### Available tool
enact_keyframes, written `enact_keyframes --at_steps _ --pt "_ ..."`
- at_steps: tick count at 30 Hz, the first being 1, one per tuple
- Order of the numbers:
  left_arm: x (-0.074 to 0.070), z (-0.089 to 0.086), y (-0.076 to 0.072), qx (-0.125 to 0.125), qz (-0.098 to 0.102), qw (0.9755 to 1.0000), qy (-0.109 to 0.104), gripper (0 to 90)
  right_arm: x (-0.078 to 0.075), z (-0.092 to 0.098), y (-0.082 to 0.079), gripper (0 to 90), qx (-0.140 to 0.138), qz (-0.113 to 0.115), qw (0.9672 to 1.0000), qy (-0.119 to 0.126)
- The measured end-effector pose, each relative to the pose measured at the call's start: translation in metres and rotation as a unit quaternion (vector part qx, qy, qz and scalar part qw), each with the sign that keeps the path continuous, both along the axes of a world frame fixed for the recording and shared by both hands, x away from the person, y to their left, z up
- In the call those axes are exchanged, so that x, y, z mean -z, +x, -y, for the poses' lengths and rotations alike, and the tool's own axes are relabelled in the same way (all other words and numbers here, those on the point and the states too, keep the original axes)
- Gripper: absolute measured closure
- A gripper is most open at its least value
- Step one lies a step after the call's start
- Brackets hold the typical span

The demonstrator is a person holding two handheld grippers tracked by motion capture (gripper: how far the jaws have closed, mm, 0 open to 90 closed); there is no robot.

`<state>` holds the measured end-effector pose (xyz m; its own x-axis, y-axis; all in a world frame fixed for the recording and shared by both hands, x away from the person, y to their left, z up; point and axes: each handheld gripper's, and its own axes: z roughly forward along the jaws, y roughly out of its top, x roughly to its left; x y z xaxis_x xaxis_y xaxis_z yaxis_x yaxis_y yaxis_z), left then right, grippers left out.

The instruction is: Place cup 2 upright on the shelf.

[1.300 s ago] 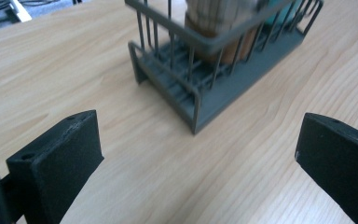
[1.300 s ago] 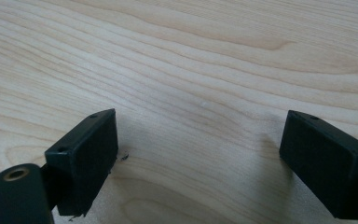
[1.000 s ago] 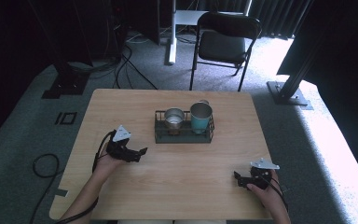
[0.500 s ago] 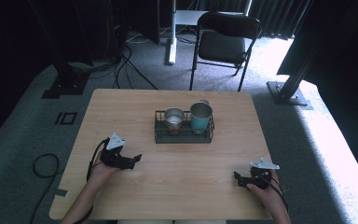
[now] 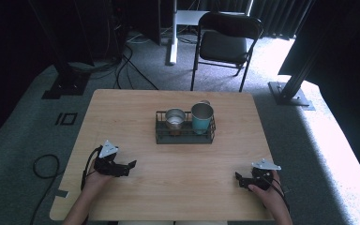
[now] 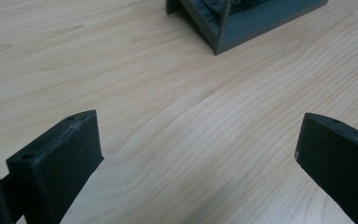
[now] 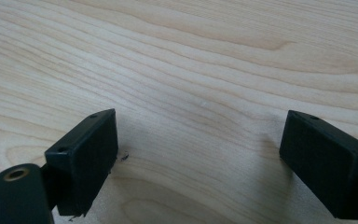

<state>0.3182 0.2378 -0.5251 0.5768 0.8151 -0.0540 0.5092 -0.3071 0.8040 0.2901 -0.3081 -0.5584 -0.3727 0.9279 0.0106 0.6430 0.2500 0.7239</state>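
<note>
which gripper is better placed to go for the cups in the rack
Probably left: the left gripper, jaws open, is nearer the wire rack, whose corner appears ahead of its jaws. The right gripper faces bare table.

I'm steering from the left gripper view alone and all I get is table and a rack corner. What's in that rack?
Observer: Two cups stand in the rack, a steel one left and a teal cup right.
Operator: Where's my other gripper?
Observer: The right gripper sits low near the table's front right corner, jaws open.
Operator: Anything behind the table?
Observer: A black folding chair on the carpet.
</note>
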Motion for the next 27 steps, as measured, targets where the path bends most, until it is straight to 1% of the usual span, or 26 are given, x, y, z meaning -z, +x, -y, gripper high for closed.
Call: enact_keyframes --at_steps 4,6,11,13,14,18,20,22,27 --pt "0.003 -0.007 -0.005 -0.010 0.000 0.9999 0.003 1.1 0.000 0.000 0.000 11.0 0.000 0.000 1.0000 0.000" --pt "0.004 -0.011 -0.006 -0.015 -0.001 0.9999 0.008 1.1 0.000 0.000 0.000 11.0 0.000 0.000 1.0000 0.000" --pt "0.005 -0.019 -0.011 -0.027 -0.001 0.9996 0.009 1.1 0.000 0.000 0.000 11.0 0.000 0.000 1.0000 0.000" --pt "0.007 -0.022 -0.013 -0.034 -0.005 0.9994 0.009 1.1 0.000 0.000 0.000 11.0 0.000 0.000 1.0000 0.000" --pt "0.007 -0.022 -0.013 -0.034 -0.005 0.9994 0.009 1.1 0.000 0.000 0.000 11.0 0.000 0.000 1.0000 0.000" --pt "0.009 -0.032 -0.019 -0.049 -0.008 0.9987 0.016 1.1 0.000 0.000 0.000 11.0 0.000 0.000 1.0000 0.000" --pt "0.010 -0.035 -0.021 -0.055 -0.010 0.9984 0.012 1.1 0.000 0.000 0.000 10.9 0.000 0.000 1.0000 0.000" --pt "0.011 -0.038 -0.024 -0.061 -0.009 0.9980 0.015 1.1 0.000 0.000 0.000 11.0 0.000 0.000 1.0000 0.000" --pt "0.013 -0.047 -0.031 -0.069 -0.014 0.9974 0.015 1.1 0.000 0.000 0.000 11.0 0.000 0.000 1.0000 0.000"
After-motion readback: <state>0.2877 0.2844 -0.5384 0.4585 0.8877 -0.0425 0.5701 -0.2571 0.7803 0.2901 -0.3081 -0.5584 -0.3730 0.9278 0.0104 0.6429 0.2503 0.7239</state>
